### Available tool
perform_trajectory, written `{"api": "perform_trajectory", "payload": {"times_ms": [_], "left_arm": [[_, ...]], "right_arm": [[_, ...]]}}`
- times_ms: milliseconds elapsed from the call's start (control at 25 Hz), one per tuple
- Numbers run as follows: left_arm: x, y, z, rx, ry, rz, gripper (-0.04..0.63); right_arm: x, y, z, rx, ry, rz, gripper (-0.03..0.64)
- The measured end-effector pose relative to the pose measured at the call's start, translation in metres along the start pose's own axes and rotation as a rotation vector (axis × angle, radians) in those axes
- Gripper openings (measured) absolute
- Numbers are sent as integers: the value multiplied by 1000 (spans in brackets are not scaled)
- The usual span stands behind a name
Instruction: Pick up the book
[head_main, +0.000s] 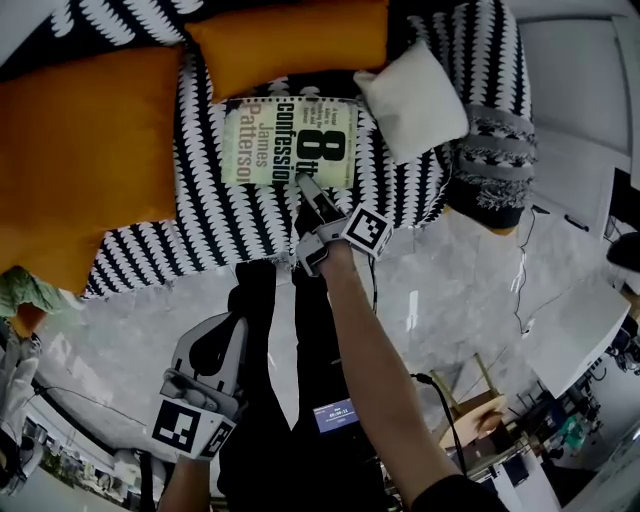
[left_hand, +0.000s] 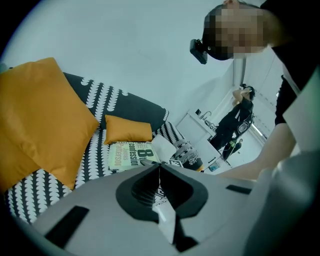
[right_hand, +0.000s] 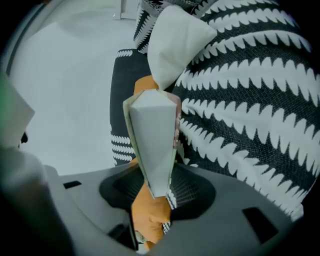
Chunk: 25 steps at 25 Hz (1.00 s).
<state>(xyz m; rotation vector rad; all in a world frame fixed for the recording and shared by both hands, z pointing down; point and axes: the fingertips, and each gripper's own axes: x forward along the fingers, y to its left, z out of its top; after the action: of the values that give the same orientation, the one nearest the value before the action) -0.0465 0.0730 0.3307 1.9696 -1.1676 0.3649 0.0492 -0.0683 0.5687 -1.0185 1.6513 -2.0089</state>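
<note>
Far left on the b/w patterned sofa (head_main: 230, 225) sits a big orange cushion (head_main: 80, 150), leaning on the backrest. Near you, low and left, your L gripper (head_main: 228, 330) hangs over the pale marbled floor (head_main: 120, 320), well apart from the sofa. Its jaws are brought together tip to tip w/ nothing between them, as its own view shows.

Next right, at the far edge, lies a smaller orange cushion (head_main: 290, 40). Just nearer than it is the book (head_main: 290, 140), pale green cover up, a big 8 printed on it. It lies over the middle of the seat, between the 2 orange cushions and the white cushion (head_main: 412, 88) to the right. Can't tell if it rests on the cover or is clear of it.

Your R gripper (head_main: 305, 185) has the book's near edge. In the R gripper view its 2 jaws stand about half apart, pressed on either face of the book, which shows edge-on. Your arm reaches out from near right.

Far right, past the white cushion, a grey patterned bundle (head_main: 490, 165) sits at the sofa's end.
</note>
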Motion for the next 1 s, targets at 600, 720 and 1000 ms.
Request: {"api": "perform_trajectory", "payload": {"times_ms": [600, 720, 1000], "left_arm": [[43, 56, -47, -44, -76, 11, 14], [48, 45, -46, -53, -89, 13, 14], [42, 39, -19, -64, -161, 14, 14]], "right_arm": [[27, -39, -17, 38, 0, 89, 181], [16, -19, -10, 56, -2, 135, 181], [-2, 36, -9, 34, 21, 187, 179]]}}
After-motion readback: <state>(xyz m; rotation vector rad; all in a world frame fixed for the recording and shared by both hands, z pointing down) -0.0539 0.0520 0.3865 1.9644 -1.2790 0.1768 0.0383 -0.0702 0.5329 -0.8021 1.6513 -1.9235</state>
